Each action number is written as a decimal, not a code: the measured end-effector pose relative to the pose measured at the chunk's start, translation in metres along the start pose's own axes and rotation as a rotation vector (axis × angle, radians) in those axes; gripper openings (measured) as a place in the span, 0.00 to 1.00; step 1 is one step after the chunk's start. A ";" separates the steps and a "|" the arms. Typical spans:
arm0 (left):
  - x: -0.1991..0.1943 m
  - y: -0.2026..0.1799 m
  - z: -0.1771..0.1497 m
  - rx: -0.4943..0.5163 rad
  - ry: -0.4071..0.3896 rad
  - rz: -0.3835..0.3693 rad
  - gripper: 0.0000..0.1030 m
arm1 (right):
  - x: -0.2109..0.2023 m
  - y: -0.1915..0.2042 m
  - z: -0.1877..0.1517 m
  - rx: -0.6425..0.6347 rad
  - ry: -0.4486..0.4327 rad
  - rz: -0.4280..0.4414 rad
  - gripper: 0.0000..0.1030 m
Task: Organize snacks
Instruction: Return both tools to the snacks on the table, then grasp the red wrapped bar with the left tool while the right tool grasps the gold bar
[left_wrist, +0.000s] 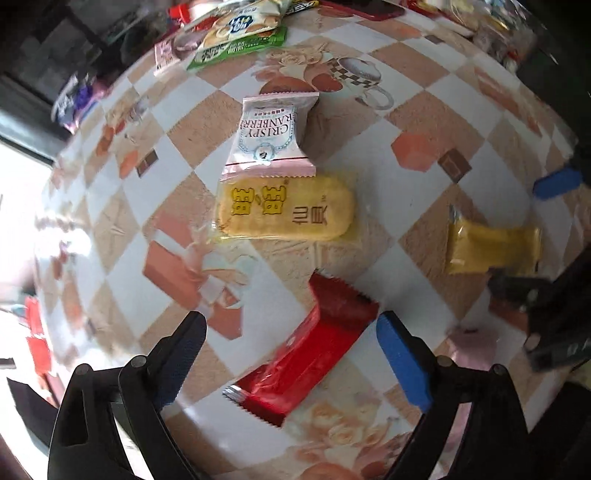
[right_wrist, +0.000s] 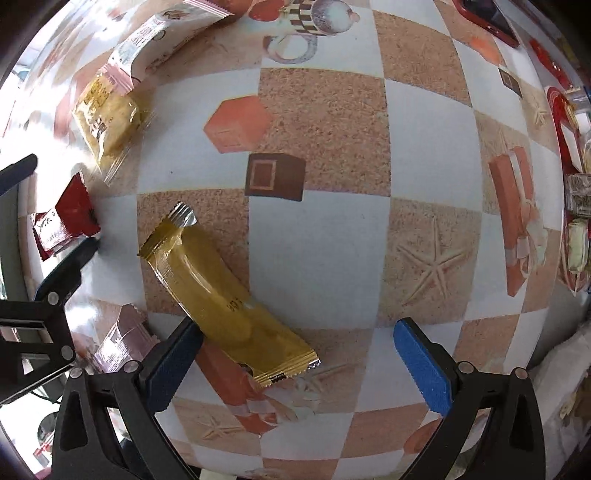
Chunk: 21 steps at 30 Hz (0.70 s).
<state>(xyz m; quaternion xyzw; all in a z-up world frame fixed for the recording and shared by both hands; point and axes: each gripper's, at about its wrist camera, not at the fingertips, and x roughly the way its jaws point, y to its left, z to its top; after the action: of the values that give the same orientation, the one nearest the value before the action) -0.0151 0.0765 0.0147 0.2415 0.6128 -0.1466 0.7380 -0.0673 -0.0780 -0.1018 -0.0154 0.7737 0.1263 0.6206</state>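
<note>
Left wrist view shows the left tongs (left_wrist: 291, 354) spread apart around the red wafer bar (left_wrist: 306, 350) at lower centre on the table (left_wrist: 369, 122), likely lining up a grasp. Right tongs (right_wrist: 295, 358), also apart, straddle the gold bar's (right_wrist: 221, 295) lower end, touching nothing clearly.

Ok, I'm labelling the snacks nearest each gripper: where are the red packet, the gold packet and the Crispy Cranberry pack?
red packet (left_wrist: 306, 354): left wrist view, middle of wrapper.
gold packet (right_wrist: 218, 291): right wrist view, middle of wrapper.
Crispy Cranberry pack (left_wrist: 271, 134): left wrist view, printed front.
</note>
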 end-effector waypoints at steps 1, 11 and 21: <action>0.001 0.000 0.001 -0.008 0.002 -0.010 0.92 | 0.001 0.001 -0.002 0.000 -0.005 0.000 1.00; -0.013 -0.018 -0.025 -0.084 0.061 -0.151 0.71 | -0.013 0.013 0.037 -0.112 0.017 -0.019 0.95; -0.032 0.007 -0.051 -0.323 0.098 -0.220 0.21 | -0.035 0.023 0.038 -0.078 -0.016 0.106 0.25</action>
<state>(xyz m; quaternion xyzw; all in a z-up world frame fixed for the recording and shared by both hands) -0.0606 0.1073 0.0399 0.0586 0.6863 -0.1141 0.7159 -0.0274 -0.0522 -0.0718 0.0024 0.7631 0.1894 0.6180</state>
